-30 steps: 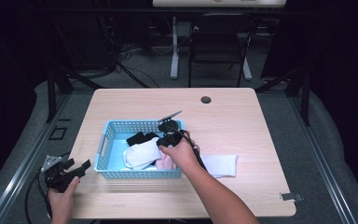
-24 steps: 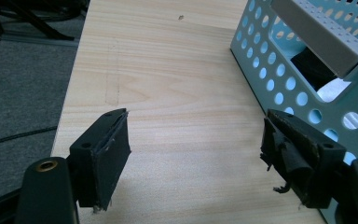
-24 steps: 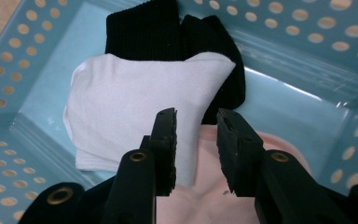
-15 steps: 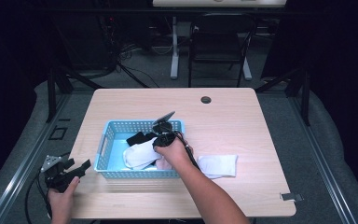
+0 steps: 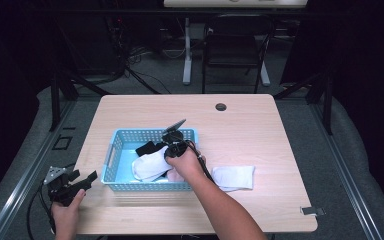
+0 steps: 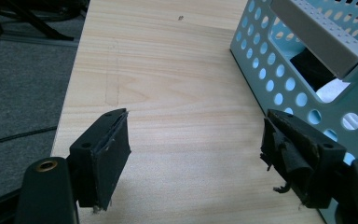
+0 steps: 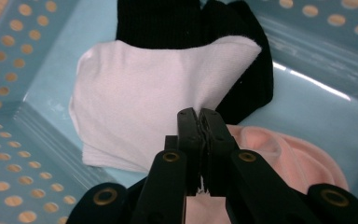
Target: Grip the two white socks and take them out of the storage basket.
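No readable text, label, brand, number or sign shows anywhere.

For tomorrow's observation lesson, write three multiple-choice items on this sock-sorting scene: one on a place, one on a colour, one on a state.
1. Where does the folded white sock outside the basket lie?
A. on the table right of the basket
B. on the floor
C. on the chair

2. What colour is the perforated basket?
A. red
B. light blue
C. black

3. How does the left claw stand?
A. shut on a sock
B. shut on the basket rim
C. open over bare table

Key: 1 A, the high view shows it flat on the wooden table beside the basket. 2 B, its walls are light blue in all views. 3 C, the left gripper view shows its jaws wide apart with wood between.
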A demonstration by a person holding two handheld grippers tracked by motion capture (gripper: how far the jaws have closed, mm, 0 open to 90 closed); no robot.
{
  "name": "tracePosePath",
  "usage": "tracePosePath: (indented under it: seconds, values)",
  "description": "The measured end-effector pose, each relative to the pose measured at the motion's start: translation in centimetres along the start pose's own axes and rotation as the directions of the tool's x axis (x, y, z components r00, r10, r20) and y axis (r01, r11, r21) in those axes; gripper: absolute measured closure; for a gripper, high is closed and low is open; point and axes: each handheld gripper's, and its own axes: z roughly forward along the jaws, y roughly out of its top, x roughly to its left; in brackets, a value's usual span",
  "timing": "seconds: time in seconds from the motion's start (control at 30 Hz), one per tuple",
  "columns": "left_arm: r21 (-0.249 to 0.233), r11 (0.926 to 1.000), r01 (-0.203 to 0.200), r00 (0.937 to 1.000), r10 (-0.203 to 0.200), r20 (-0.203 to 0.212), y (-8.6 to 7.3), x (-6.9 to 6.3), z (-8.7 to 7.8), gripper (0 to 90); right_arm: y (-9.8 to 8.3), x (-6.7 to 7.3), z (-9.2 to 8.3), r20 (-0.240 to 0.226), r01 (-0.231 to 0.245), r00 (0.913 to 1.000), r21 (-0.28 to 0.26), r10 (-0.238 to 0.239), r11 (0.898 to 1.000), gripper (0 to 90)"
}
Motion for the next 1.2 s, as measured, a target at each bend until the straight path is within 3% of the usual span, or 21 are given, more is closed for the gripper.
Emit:
tracePosePath:
  seconds: [0.17,0.2,0.3,0.4,0.43,0.47,0.53,0.57,0.6,0.67,0.7,0.73,0.77,0.8,0.83,0.9,0.93,1.03,1.2]
  values:
    - [0.000,1.0000,0.000,1.0000,0.000,0.000,0.0,0.0,0.0,23.4,-0.3,0.9,-0.9,0.009,0.051,0.9987,-0.069,-0.050,0.996,88.3]
    - [0.000,1.0000,-0.001,1.0000,0.001,0.000,0.0,0.0,0.0,23.4,-0.6,1.7,-1.6,0.027,0.124,0.9923,-0.121,-0.121,0.985,88.4]
    - [0.002,1.0000,-0.003,1.0000,0.003,0.001,0.0,0.0,0.0,23.4,-1.1,2.9,-2.3,0.049,0.205,0.9787,-0.171,-0.200,0.964,88.5]
    - [0.002,1.0000,-0.003,1.0000,0.003,0.002,0.0,0.0,0.0,23.4,-1.5,3.9,-2.9,0.091,0.306,0.9518,-0.212,-0.293,0.928,88.6]
    - [0.002,1.0000,-0.003,1.0000,0.003,0.002,0.0,0.0,0.0,23.3,-1.5,3.9,-2.9,0.091,0.306,0.9518,-0.212,-0.293,0.928,88.6]
    - [0.002,1.0000,-0.003,1.0000,0.003,0.001,0.0,0.0,0.0,23.3,-1.8,4.5,-3.3,0.104,0.343,0.9392,-0.232,-0.327,0.910,88.7]
    - [0.002,1.0000,-0.003,1.0000,0.003,0.001,0.0,0.0,0.0,23.4,-2.0,4.9,-3.6,0.106,0.357,0.9340,-0.251,-0.341,0.900,88.7]
    - [0.002,1.0000,-0.002,1.0000,0.002,0.001,0.0,0.0,0.0,23.4,-2.0,4.9,-3.6,0.106,0.357,0.9340,-0.251,-0.341,0.900,88.7]
    - [0.002,1.0000,-0.002,1.0000,0.002,0.001,0.0,0.0,0.0,23.4,-2.2,5.4,-4.1,0.113,0.380,0.9251,-0.279,-0.362,0.882,88.8]
    - [0.002,1.0000,-0.002,1.0000,0.002,0.002,0.0,0.0,0.0,23.4,-2.4,5.8,-4.5,0.123,0.393,0.9193,-0.302,-0.374,0.868,88.8]
    - [0.002,1.0000,-0.002,1.0000,0.002,0.002,0.0,0.0,0.0,23.3,-2.4,5.8,-4.5,0.123,0.393,0.9193,-0.302,-0.374,0.868,88.8]
    - [0.002,1.0000,-0.003,1.0000,0.003,0.002,0.0,0.0,0.0,23.4,-2.6,6.2,-5.1,0.132,0.407,0.9131,-0.342,-0.386,0.847,88.8]
    - [0.002,1.0000,-0.002,1.0000,0.002,0.001,0.0,0.0,0.0,23.4,-2.6,6.2,-5.1,0.132,0.407,0.9131,-0.342,-0.386,0.847,88.8]
    - [0.001,1.0000,-0.001,1.0000,0.001,0.001,0.0,0.0,0.0,23.3,-2.8,6.5,-5.7,0.139,0.418,0.9081,-0.367,-0.395,0.831,88.9]
    - [0.002,1.0000,-0.002,1.0000,0.002,0.001,0.0,0.0,0.0,23.4,-2.8,6.6,-5.9,0.142,0.422,0.9057,-0.383,-0.400,0.822,88.9]
    - [0.002,1.0000,-0.003,1.0000,0.003,0.001,0.0,0.0,0.0,23.4,-2.9,6.9,-6.5,0.145,0.428,0.9027,-0.398,-0.405,0.812,88.9]
    - [0.002,1.0000,-0.003,1.0000,0.003,0.002,0.0,0.0,0.0,23.4,-2.9,6.9,-6.5,0.145,0.428,0.9027,-0.398,-0.405,0.812,88.9]
    - [0.002,1.0000,-0.002,1.0000,0.002,0.001,0.0,0.0,0.0,23.4,-3.2,7.0,-7.7,0.144,0.431,0.9004,-0.429,-0.410,0.794,88.9]
    - [0.003,1.0000,-0.003,1.0000,0.003,0.002,0.0,-0.1,0.0,23.3,-3.5,6.7,-8.9,0.140,0.418,0.9052,-0.463,-0.401,0.782,89.0]
